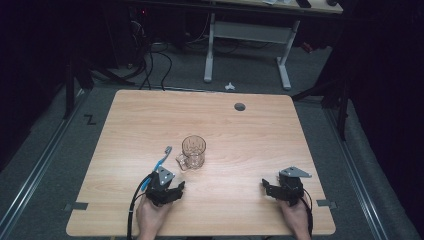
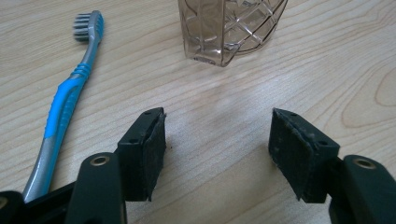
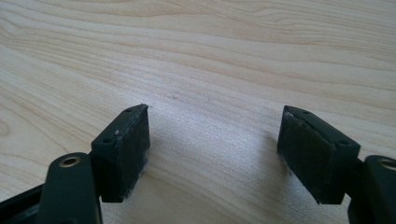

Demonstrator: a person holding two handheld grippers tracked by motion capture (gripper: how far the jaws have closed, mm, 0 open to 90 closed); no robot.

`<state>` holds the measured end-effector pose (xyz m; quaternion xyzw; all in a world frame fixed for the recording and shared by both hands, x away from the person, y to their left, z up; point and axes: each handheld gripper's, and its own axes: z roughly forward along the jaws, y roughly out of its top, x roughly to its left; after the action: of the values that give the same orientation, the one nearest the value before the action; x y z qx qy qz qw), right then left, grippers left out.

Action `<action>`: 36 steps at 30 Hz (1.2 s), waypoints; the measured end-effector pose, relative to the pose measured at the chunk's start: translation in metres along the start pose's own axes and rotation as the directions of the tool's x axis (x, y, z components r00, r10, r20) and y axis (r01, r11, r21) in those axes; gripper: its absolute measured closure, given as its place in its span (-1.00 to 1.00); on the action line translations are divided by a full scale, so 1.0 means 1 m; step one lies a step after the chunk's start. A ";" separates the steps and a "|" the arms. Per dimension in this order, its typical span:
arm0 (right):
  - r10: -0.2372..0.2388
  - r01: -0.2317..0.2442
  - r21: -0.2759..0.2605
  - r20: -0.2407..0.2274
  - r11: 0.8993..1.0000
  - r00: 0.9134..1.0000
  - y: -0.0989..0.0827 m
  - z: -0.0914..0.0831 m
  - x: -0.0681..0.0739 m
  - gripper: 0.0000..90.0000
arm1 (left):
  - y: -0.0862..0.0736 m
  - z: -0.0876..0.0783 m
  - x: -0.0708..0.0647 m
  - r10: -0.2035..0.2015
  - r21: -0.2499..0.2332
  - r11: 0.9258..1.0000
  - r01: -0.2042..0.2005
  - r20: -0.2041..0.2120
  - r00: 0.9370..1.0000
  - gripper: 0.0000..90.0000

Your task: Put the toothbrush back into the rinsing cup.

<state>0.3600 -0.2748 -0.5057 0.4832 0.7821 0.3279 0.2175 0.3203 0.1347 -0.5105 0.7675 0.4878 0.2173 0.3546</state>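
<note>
A clear cut-glass mug (image 1: 193, 151) stands upright near the middle of the wooden table (image 1: 250, 135), its handle toward the near left. A blue and grey toothbrush (image 1: 161, 160) lies flat just left of it, bristle head pointing away. My left gripper (image 1: 172, 189) rests low near the front edge, right by the toothbrush handle, open with only bare wood between its pads (image 2: 154, 154). From the left gripper view the mug (image 2: 229, 28) is straight ahead and the toothbrush (image 2: 70, 98) to the left. My right gripper (image 1: 274, 189) sits at the front right, open over bare wood (image 3: 215, 135).
A round grey cable port (image 1: 240, 106) is set in the table near its far edge. Beyond the table stand a white desk frame (image 1: 245, 45) and loose cables (image 1: 150, 65) on the dark floor. A hand holds each gripper at the near edge.
</note>
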 end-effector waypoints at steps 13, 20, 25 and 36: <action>0.001 -0.001 0.000 0.000 1.000 1.000 0.000 0.000 0.000 -0.43 | 0.000 0.000 0.000 0.001 0.001 1.000 -0.001 0.003 1.000 -0.21; 0.001 -0.001 0.000 0.001 1.000 1.000 0.000 0.000 0.000 -0.43 | 0.000 0.000 0.000 0.006 0.004 1.000 -0.006 0.010 1.000 -0.26; -0.001 0.001 0.000 0.001 1.000 1.000 0.000 0.000 0.000 -0.43 | 0.000 0.000 0.000 0.008 0.005 1.000 -0.008 0.015 1.000 -0.28; 0.000 0.000 -0.001 0.001 1.000 1.000 0.000 0.000 0.000 -0.43 | 0.001 0.001 0.001 -0.010 0.001 1.000 0.010 0.034 0.999 -0.33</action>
<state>0.3601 -0.2748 -0.5056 0.4834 0.7819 0.3279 0.2178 0.3218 0.1355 -0.5107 0.7687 0.4857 0.2024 0.3636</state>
